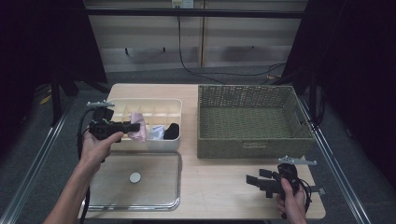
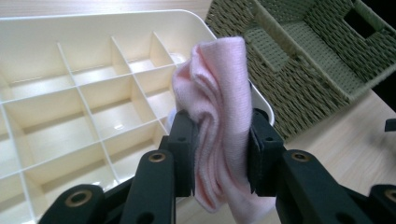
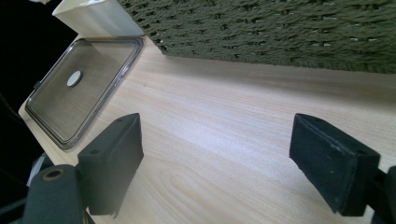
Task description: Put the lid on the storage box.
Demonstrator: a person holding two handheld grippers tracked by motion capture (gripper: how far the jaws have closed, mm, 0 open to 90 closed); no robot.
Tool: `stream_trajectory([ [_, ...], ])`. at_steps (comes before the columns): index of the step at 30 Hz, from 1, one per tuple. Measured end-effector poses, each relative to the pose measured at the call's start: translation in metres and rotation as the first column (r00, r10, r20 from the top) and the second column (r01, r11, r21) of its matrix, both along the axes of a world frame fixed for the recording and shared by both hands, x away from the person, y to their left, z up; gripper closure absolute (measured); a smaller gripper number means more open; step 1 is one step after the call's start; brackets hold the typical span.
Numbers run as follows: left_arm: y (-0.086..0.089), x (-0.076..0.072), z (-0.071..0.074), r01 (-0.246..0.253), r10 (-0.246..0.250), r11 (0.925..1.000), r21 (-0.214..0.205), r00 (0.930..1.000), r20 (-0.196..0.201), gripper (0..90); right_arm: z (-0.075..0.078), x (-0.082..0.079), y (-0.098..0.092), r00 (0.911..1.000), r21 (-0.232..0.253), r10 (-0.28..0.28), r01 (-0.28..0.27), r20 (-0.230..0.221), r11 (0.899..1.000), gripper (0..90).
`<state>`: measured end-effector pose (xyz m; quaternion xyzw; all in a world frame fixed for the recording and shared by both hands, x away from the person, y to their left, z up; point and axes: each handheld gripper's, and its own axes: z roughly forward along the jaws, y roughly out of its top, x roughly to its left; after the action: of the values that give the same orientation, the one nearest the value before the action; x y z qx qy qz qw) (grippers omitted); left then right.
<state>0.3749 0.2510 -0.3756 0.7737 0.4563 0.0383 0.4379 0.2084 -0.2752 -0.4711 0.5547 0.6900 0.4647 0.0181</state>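
Note:
My left gripper (image 2: 219,149) is shut on a folded pink cloth (image 2: 217,116), its pads pressing both sides. In the high view the left gripper (image 1: 133,127) holds the pink cloth (image 1: 138,127) above the front of the cream divided organizer box (image 1: 175,106). A black item (image 1: 172,131) and a pale patterned item (image 1: 156,133) lie in the box's front right cells. My right gripper (image 1: 254,182) rests low over the table's front right, open, with bare wood between its jaws (image 3: 215,154).
A green woven basket (image 1: 205,140) stands right of the box. A clear lid with a round knob (image 1: 135,177) lies flat at the front left. Bare wooden tabletop (image 1: 215,182) runs between the lid and my right gripper.

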Motion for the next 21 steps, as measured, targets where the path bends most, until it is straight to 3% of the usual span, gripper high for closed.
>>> stream_trajectory([
  [10, 0.01, 0.014, -0.011, -0.032, 0.032, 0.9995, 0.004, 0.9992, -0.022, 67.8, -0.002, 0.002, 0.0, 0.9999, -0.008, -0.004, 0.004, -0.017, 1.0, 18.1],
  [21, 0.005, 0.026, -0.016, -0.049, 0.051, 0.9981, 0.038, 0.998, -0.037, 67.8, -0.002, 0.002, 0.001, 0.9999, -0.005, 0.002, -0.002, -0.016, 1.0, 17.8],
])
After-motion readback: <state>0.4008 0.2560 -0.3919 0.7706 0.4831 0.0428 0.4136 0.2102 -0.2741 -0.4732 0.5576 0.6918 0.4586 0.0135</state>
